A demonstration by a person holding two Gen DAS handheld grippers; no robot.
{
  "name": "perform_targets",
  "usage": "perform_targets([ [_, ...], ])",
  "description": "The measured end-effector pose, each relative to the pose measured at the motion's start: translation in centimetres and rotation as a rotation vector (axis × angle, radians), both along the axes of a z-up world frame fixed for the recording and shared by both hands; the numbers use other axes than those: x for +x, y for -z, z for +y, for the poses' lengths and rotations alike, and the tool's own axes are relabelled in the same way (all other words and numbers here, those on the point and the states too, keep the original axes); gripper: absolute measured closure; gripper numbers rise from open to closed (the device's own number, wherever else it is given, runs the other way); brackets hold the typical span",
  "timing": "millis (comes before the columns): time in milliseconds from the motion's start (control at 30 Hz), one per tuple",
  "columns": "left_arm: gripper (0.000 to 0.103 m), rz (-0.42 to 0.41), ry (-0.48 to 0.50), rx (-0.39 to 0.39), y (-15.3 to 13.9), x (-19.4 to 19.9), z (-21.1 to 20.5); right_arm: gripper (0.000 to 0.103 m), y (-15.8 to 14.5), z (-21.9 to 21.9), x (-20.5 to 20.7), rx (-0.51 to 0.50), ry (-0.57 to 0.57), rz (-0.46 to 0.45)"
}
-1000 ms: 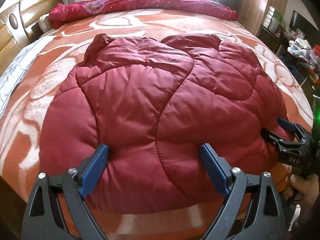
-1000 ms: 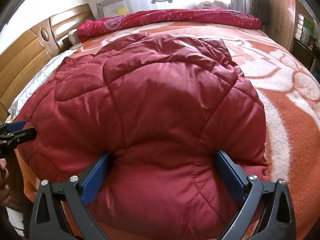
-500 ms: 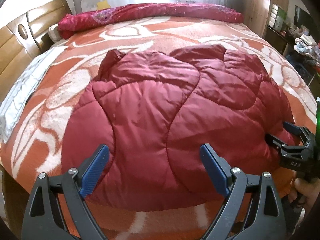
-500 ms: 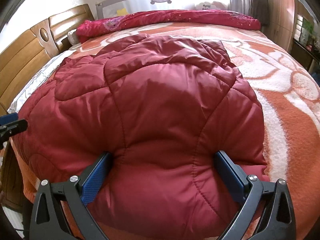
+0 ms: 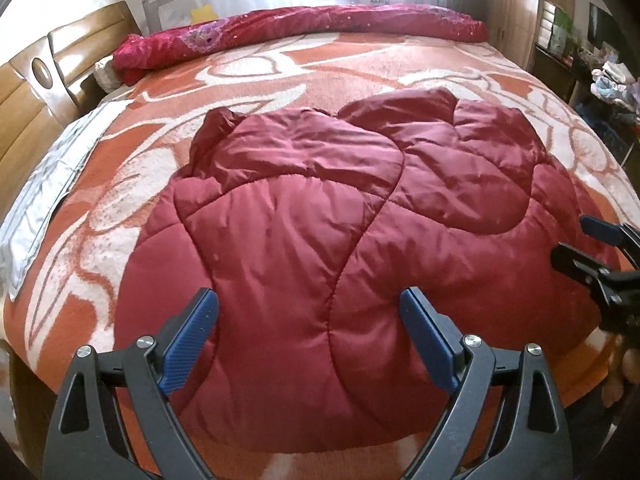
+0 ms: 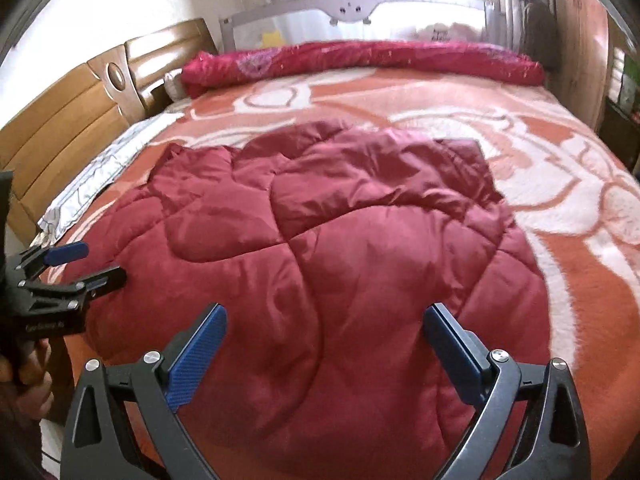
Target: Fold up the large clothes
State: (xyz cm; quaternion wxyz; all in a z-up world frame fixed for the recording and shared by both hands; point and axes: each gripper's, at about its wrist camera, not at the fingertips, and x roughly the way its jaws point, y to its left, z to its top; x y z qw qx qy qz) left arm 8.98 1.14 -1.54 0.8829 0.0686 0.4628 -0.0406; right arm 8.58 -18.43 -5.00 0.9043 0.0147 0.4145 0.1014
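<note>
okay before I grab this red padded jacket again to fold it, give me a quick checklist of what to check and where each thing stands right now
1. Left tongs open: ok, jaws spread wide, nothing between them.
2. Right tongs open: ok, also spread and empty.
3. Red padded jacket lying on the bed blanket: ok, resting on its own, bulky and puffed.
4. Near hem within reach of both tongs: ok, it lies just ahead of them.
5. Fold even and edges aligned: cannot tell, the padding hides the layers.
6. Room beyond the jacket: ok, bare blanket up to the rolled red quilt.
</note>
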Motion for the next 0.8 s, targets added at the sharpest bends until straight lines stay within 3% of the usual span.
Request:
perform_targets([
  [367, 0.0, 0.026, -0.002, -0.018, 1.6, 1.4, 0.2, 0.002, 2.1, -0.8, 3.2, -0.032, 0.034, 0.062],
  [800, 0.0, 0.035, -0.005, -0.028, 2.0, 2.2, 0.3, 0.001, 2.4, -0.8, 3.3, -0.033, 0.038, 0.066],
])
